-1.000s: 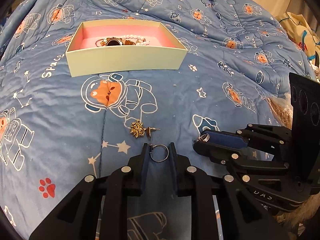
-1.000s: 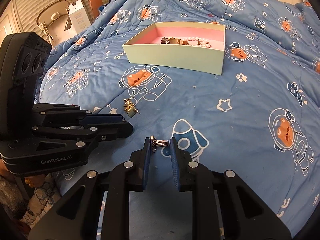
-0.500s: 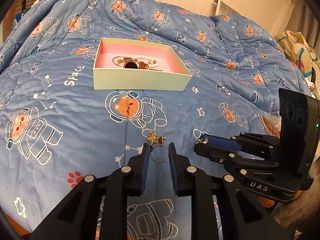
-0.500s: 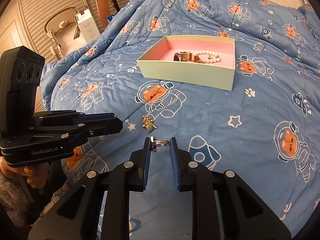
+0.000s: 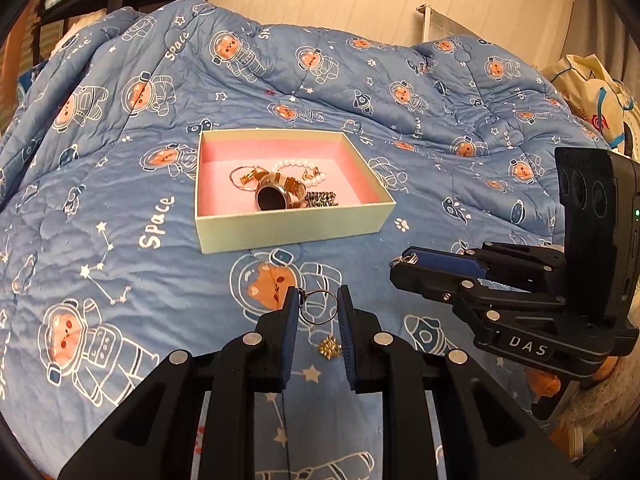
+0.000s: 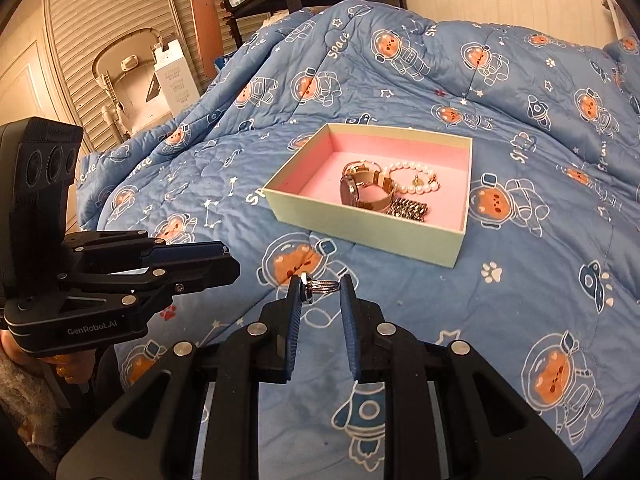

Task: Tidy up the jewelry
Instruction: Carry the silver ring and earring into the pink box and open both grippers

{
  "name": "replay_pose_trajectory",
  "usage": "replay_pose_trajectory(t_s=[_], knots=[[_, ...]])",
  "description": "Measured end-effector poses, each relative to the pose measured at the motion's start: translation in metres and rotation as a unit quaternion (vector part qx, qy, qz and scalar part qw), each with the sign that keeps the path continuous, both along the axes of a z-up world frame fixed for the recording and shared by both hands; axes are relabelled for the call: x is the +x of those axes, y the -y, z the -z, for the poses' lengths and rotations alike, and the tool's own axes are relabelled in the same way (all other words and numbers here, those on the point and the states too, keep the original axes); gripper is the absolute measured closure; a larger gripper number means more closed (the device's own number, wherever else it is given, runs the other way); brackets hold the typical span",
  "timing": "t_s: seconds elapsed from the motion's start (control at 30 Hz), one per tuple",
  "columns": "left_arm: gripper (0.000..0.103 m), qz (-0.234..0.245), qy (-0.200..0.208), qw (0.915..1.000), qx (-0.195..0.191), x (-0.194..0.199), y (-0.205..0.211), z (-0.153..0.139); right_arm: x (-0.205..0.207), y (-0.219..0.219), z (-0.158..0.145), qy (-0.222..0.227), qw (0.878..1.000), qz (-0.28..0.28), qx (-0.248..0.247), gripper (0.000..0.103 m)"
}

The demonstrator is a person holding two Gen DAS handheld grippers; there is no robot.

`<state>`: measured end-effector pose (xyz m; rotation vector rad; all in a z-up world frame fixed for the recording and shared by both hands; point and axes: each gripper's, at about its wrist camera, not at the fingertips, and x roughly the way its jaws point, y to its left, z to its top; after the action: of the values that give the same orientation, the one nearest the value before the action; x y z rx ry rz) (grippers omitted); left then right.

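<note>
A pale green box with pink lining sits on the blue quilt and holds a watch, a pearl bracelet and chains. My left gripper is shut on a thin silver ring, held above the quilt in front of the box. My right gripper is shut on a silver ring, also held in front of the box. A gold snowflake earring lies on the quilt below the left gripper. Each gripper shows in the other's view.
The blue astronaut-print quilt covers the whole bed. A shelf unit and shutters stand beyond the bed's left side. A bag lies at the far right.
Both grippers have risen with their rings and tilted up, so the box interior is now in view. The gold earring stays on the quilt.
</note>
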<state>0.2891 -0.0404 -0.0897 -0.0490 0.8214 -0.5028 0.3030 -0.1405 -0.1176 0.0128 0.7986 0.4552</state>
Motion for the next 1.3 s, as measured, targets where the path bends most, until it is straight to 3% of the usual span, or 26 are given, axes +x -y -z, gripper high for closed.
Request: replay_pose_trajectory(t_s=[0.53, 0.97, 1.3], knots=[[0.084, -0.02, -0.027, 0.9994, -0.004, 0.09, -0.005, -0.004, 0.088, 0.009, -0.015, -0.006, 1.0, 0.025, -0.012, 0.083], [0.084, -0.035, -0.082, 0.996, -0.006, 0.183, 0.009, 0.007, 0.167, 0.004, 0.015, -0.059, 0.996, 0.051, -0.032, 0.083], [0.084, -0.05, -0.116, 0.992, -0.012, 0.21, 0.022, 0.028, 0.187, -0.003, 0.029, -0.065, 0.995, 0.054, -0.053, 0.083]])
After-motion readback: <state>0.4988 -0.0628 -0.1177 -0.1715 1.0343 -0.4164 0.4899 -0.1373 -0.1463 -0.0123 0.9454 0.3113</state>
